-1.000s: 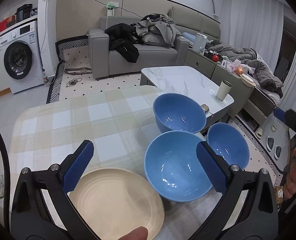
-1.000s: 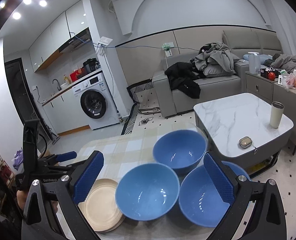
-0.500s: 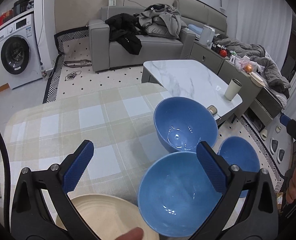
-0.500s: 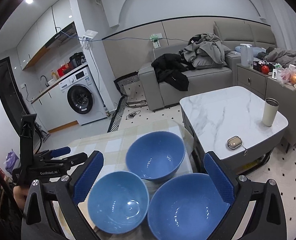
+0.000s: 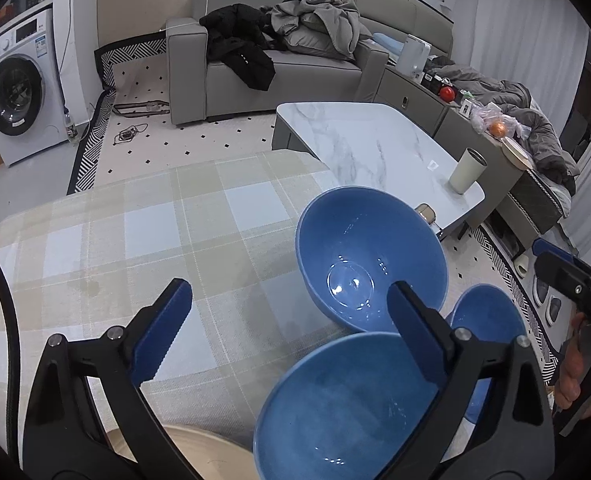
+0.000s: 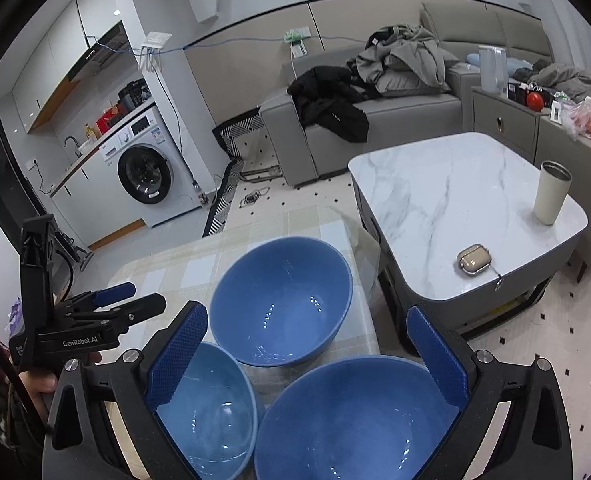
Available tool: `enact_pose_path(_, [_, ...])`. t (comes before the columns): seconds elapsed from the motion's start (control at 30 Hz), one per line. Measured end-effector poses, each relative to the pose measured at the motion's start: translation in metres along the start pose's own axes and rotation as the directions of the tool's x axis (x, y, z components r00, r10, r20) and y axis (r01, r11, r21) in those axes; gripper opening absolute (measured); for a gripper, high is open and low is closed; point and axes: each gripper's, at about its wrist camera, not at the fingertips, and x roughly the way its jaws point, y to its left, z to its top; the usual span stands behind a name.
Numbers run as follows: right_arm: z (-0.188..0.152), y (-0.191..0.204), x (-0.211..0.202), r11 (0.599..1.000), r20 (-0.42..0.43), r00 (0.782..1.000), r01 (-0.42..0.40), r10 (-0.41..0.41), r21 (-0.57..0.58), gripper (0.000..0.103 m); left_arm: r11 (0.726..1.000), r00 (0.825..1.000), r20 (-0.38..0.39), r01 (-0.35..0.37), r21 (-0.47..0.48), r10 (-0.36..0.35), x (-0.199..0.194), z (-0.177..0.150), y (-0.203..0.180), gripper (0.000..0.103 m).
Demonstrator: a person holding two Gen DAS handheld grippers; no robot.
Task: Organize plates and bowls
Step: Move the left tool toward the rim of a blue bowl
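Three blue bowls clustered at the right end of the checked-cloth bench [image 5: 143,232], close to its edge: far bowl [image 5: 369,256] upright and empty, near-left bowl [image 5: 347,412] just this side of it, near-right bowl [image 5: 491,316] half hidden behind the left tongs [image 5: 291,332] in the left wrist view. Rims of the three nearly touching, possibly in contact, hard to tell through the fisheye. Left tongs spread wide, clamped on nothing, hovering over the rim of the near-left bowl. Right tongs [image 6: 307,356] likewise wide apart and empty, straddling the near-right bowl [image 6: 351,420], with the near-left bowl [image 6: 207,412] under the left pad and the far bowl [image 6: 281,300] ahead. All bowls empty, only light glints inside. Broad bare cloth to the left of the bowls. Sliver of a cream plate [image 5: 199,452] at the bottom edge, seen only in the left wrist view. Only in the right wrist view: earbud case [image 6: 473,260] on the marble coffee table [image 6: 447,192] near the tumbler [image 6: 551,192].
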Motion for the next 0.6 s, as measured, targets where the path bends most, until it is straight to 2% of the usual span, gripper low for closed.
enact_pose_path(0.27, [0.001,-0.008,0.036,1.0,-0.069,0.998,0.005,-0.005,-0.009,0.101,1.0,0.999,-0.043,-0.005,0.007,0.005,0.032,0.004,-0.002,0.084])
enact_pose_path(0.37, [-0.001,-0.011,0.049,1.0,-0.101,0.995,0.005,-0.006,-0.01,0.09,1.0,0.998,-0.058,-0.005,0.01,0.005,0.046,0.007,-0.003,0.08])
enact_pose_path(0.43, [-0.002,-0.013,0.06,1.0,-0.132,0.991,0.004,-0.005,-0.009,0.079,1.0,0.997,-0.07,-0.006,0.016,0.007,0.055,0.007,-0.004,0.078])
enact_pose_path(0.6, [-0.005,-0.017,0.085,1.0,-0.186,0.982,0.013,-0.016,-0.012,0.072,1.0,0.995,-0.103,0.001,0.014,0.001,0.075,0.006,-0.006,0.068])
